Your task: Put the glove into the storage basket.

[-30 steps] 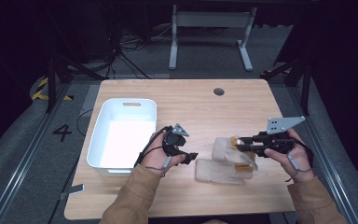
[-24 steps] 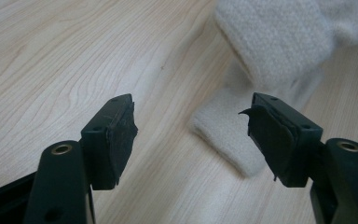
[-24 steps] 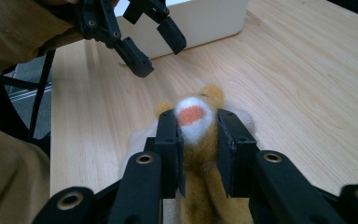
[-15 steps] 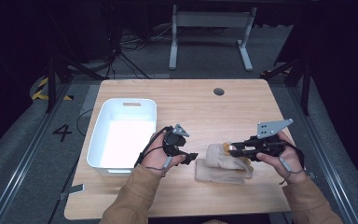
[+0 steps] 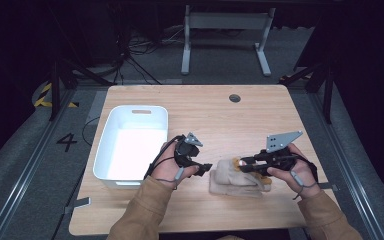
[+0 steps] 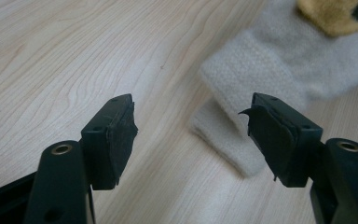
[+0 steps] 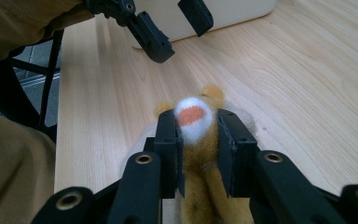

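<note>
- The right gripper [image 7: 196, 154] was clamped on a small tan-and-yellow plush toy with a white muzzle and orange nose [image 7: 193, 122]; in the right gripper view both black jaws pressed against the sides of its head.
- The plush toy's long axis ran along the jaws, with the muzzle pointing forward out of the jaw tips, toward the left gripper and the tub beyond. In the high view this axis lay roughly across the table, muzzle toward the person's left.
- The toy's lower body was cut off by the bottom edge of the right gripper view and hidden between the jaw arms.
- Under the toy lay a folded beige knitted cloth [image 5: 232, 181] on the light wooden table [image 5: 210, 115], near the front edge and right of centre. Its exact form was hard to make out.
- The left gripper [image 6: 193, 135] had its jaws wide apart with nothing between them, hovering over bare wood just beside the cloth's left end [image 6: 242, 140].
- In the left gripper view the toy [image 6: 331, 14] appeared blurred and cropped at the top right corner.
- Farther off, a white rectangular plastic tub [image 5: 132, 142] stood on the left part of the table, beside the person's left hand [image 5: 172, 167].
</note>
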A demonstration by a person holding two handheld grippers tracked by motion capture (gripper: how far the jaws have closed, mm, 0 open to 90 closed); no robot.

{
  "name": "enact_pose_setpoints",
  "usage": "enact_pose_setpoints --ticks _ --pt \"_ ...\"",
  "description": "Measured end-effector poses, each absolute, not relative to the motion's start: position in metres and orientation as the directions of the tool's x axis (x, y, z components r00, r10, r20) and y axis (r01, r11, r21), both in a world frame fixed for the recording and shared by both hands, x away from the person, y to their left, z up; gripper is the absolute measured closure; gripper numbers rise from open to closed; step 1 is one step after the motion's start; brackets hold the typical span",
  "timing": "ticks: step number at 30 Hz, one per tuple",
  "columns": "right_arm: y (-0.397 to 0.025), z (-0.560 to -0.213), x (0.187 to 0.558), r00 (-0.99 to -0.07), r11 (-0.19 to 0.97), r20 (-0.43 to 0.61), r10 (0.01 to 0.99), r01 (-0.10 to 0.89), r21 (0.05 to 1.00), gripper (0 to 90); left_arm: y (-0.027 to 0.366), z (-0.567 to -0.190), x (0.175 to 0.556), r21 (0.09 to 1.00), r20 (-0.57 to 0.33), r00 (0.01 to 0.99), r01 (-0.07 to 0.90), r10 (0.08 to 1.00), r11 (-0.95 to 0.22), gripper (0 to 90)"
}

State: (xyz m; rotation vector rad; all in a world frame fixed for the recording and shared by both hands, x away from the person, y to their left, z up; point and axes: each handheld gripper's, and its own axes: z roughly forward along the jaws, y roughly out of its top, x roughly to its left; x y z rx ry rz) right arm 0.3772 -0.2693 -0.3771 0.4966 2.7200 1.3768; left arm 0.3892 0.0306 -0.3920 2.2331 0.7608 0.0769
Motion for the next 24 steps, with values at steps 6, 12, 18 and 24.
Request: enact_pose_setpoints --ticks 6,12,18,24 --pt "-0.265 -0.385 0.379 -0.949 0.559 0.108 0.295 0.264 0.786 71.8 0.030 -0.393 0.389 0.682 -0.177 0.820 0.501 0.545 -0.532 32.7" --pt "-0.261 -0.391 0.380 -0.952 0.561 0.127 0.279 0.268 0.783 71.7 0.029 -0.393 0.389 0.680 -0.172 0.823 0.497 0.541 -0.539 32.7" --pt "-0.260 -0.396 0.380 -0.954 0.614 0.149 0.261 0.283 0.737 71.7 0.029 -0.393 0.389 0.681 -0.174 0.823 0.498 0.541 -0.537 32.7" --pt "-0.262 -0.400 0.382 -0.952 0.658 0.153 0.267 0.296 0.692 71.6 0.029 -0.393 0.389 0.681 -0.172 0.824 0.496 0.540 -0.539 32.7"
